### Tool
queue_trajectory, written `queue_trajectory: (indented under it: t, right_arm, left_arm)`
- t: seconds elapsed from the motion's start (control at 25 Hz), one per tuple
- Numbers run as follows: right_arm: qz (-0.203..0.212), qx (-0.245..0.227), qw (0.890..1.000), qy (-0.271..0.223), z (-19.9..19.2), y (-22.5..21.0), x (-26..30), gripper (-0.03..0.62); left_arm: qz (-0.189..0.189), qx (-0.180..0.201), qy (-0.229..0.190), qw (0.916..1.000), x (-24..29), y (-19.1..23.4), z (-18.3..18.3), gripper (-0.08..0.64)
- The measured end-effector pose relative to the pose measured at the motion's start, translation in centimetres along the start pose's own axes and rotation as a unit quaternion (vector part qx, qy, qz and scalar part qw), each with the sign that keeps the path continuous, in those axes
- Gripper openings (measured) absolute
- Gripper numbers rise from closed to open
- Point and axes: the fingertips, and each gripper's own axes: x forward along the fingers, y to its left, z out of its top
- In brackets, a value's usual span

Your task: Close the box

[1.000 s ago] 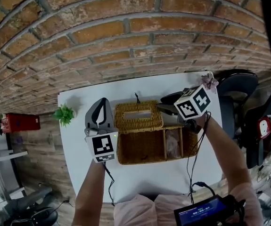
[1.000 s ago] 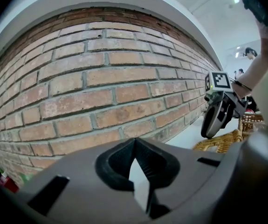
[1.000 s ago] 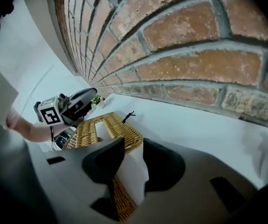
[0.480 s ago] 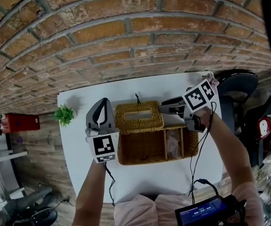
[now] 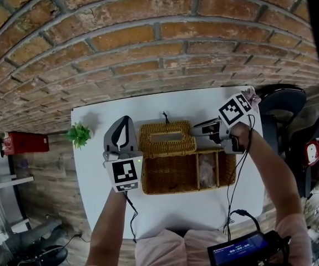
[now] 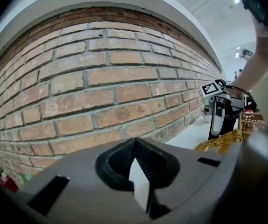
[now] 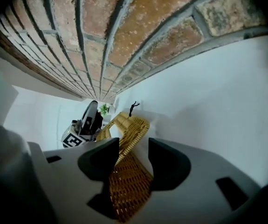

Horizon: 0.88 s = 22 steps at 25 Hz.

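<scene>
A wicker box (image 5: 170, 176) with inner compartments sits on the white table (image 5: 192, 209); its lid (image 5: 167, 139), with a slot in it, lies back toward the brick wall. My right gripper (image 5: 195, 127) is at the lid's right end. Its jaws have just been opening, and the lid's woven edge (image 7: 129, 134) sits between them with a gap on the right side. My left gripper (image 5: 120, 134) rests at the box's left side, shut on nothing (image 6: 134, 143). The left gripper view shows the right gripper (image 6: 216, 120) over the wicker lid (image 6: 222, 141).
A small green plant (image 5: 80, 134) stands at the table's left edge. A pink flower (image 5: 251, 95) sits at the far right corner, with a black chair (image 5: 281, 101) beyond it. Cables run from both grippers toward a device (image 5: 242, 254) at the near edge.
The right gripper has rolled about its own axis and its jaws stand wider around the lid's edge. The left gripper has not moved.
</scene>
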Motion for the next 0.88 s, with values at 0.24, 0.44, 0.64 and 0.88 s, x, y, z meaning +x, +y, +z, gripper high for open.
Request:
queue_trajectory:
  t: [0.24,0.44,0.64,0.88]
  right_arm:
    - [0.039,0.033,0.999,0.012,0.03,-0.33,0.08,0.196]
    - [0.064,0.013,0.998,0.008,0.52,-0.03,-0.06,0.134]
    - [0.052,0.024,0.998,0.003,0.45,-0.07,-0.20,0.129]
    - [0.043,0.011,0.999,-0.008,0.71,0.55,-0.56,0.123]
  left_arm:
    - [0.000,0.000,0.002,1.0000,-0.09,0.13,-0.16,0.008]
    - [0.003,0.001,0.002,1.0000,-0.19,0.45,-0.13,0.008]
    - [0.006,0.002,0.002,1.0000,-0.44,0.81,-0.09,0.008]
    - [0.005,0.004,-0.002,1.0000,-0.87,0.76,0.35,0.008]
